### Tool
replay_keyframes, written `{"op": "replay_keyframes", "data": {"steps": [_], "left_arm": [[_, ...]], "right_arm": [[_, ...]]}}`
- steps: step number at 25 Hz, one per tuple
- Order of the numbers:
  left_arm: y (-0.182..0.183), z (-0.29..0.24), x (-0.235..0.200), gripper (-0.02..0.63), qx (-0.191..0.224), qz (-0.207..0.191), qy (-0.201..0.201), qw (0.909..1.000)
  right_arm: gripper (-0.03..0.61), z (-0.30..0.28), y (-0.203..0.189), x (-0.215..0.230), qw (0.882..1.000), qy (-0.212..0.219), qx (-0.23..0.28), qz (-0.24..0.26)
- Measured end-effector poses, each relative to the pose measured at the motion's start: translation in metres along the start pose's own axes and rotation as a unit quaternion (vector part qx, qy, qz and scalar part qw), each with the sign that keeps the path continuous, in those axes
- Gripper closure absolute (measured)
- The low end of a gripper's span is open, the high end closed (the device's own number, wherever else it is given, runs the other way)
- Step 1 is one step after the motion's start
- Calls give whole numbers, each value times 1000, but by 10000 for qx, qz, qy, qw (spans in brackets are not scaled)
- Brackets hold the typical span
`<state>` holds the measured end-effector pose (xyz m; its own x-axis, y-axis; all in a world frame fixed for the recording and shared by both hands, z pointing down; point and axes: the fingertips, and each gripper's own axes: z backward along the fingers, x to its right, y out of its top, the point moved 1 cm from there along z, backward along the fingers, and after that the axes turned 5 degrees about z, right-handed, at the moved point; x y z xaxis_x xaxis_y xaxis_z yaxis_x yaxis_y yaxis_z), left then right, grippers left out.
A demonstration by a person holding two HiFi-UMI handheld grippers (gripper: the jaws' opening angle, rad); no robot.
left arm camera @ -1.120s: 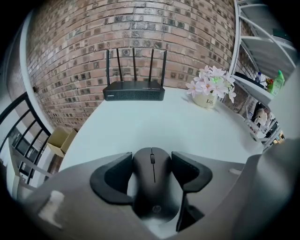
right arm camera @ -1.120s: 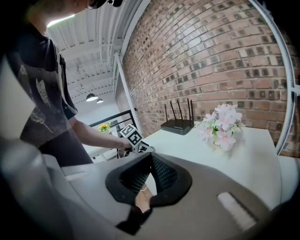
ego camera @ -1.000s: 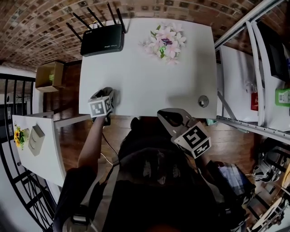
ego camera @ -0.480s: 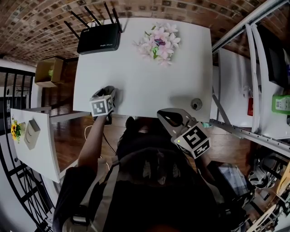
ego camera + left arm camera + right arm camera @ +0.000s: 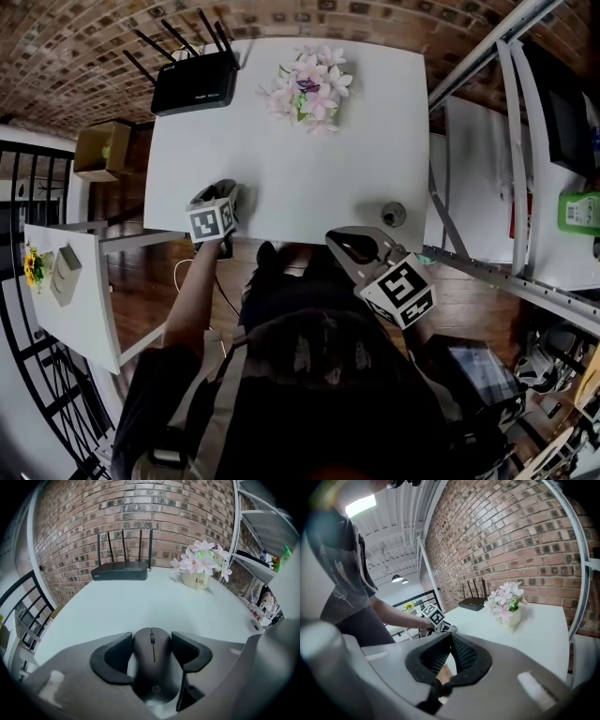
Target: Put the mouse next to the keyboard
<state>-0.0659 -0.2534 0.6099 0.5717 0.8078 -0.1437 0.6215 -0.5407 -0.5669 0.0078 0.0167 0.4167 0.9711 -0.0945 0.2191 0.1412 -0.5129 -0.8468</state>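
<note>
The left tool [image 5: 151, 641] is clamping the mouse [image 5: 153, 667], its two dark pads pressing on the mouse's sides with the scroll wheel facing up. Only the left gripper view is showing this grasp; in the head view the marker cube is covering most of the mouse. That head view is showing instead where the pair is sitting: at the near left edge of the white bench [image 5: 309, 169], well apart from the router [image 5: 194, 82] at the far left corner and the pink flowers [image 5: 309, 86] beside it. A small round thing [image 5: 393, 214] is lying near the bench's near right edge (too small to tell what it is). The right tool [image 5: 450, 639] is hanging just off the near edge, in front of the person's body, its jaws together with nothing between them. Its own view is looking sideways along the bench and catching the left tool's cube [image 5: 434, 616], the hand gripping it, and the brick wall behind.
</note>
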Motion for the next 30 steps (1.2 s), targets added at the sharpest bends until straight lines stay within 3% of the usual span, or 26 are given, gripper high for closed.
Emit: {"op": "replay_keyframes", "data": {"steps": [11, 19, 23, 30], "left_arm": [[-1, -2, 16, 347, 143, 140, 70, 9998], [1, -2, 19, 348, 331, 260, -229, 9989], [-3, -6, 26, 348, 310, -196, -313, 9988], [3, -4, 30, 348, 414, -453, -421, 9972]], "right_arm": [[574, 15, -15, 5, 9999, 12, -140, -29], [573, 1, 4, -6, 9995, -241, -188, 33], [574, -11, 12, -22, 9993, -278, -229, 36], [574, -22, 19, -31, 9986, -495, -173, -35]]}}
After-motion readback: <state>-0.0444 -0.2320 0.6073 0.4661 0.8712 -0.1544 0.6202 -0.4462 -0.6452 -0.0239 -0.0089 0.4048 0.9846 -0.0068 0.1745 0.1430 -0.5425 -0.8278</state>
